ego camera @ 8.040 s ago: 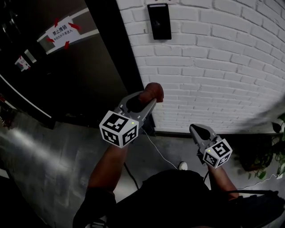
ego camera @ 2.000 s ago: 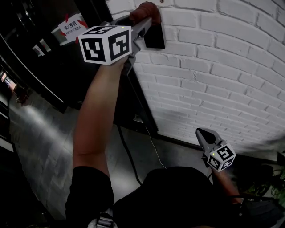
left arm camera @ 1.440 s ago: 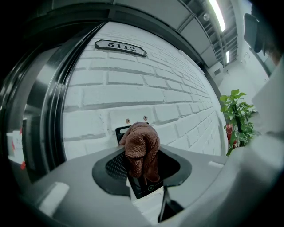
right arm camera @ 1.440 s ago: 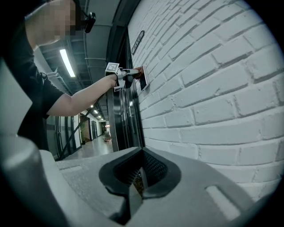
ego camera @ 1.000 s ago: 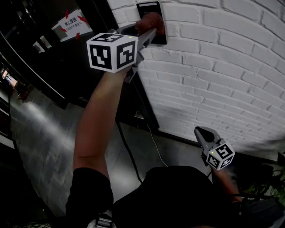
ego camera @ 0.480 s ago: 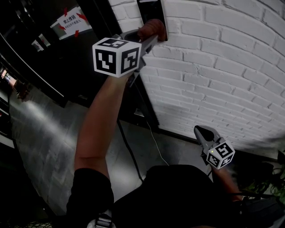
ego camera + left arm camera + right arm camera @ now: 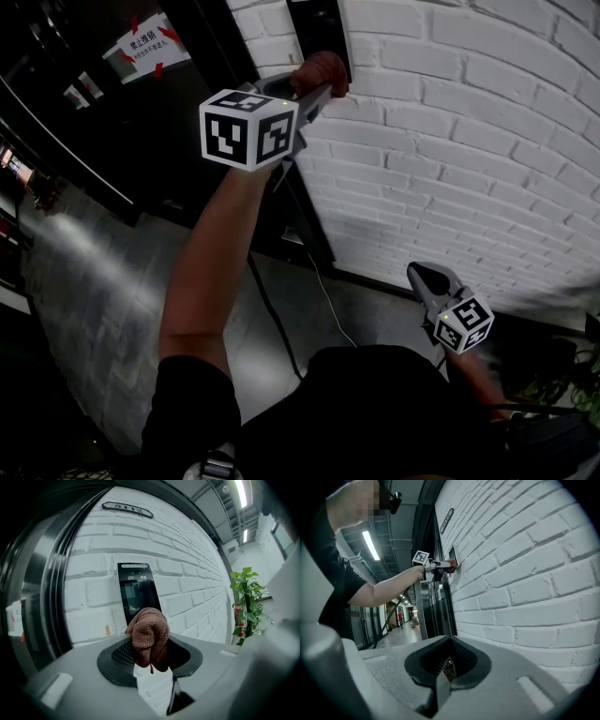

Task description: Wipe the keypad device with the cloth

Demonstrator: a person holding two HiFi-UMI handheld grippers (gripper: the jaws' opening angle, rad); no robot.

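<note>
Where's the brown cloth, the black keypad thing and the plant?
cloth (image 7: 150, 634): left gripper view, middle of the bunch.
keypad device (image 7: 135, 588): left gripper view, its dark screen.
plant (image 7: 244, 584): left gripper view, its leaves.

My left arm (image 7: 211, 262) is raised and stretched forward, bare below a short sleeve. It holds my left gripper (image 7: 315, 84) high, marker cube (image 7: 248, 127) facing back at me, jaws clamped on a bunched cloth (image 7: 149, 637). My right gripper (image 7: 424, 275) sits low at my right side, tip pointing up and forward, jaws pressed together with nothing between them.
</note>
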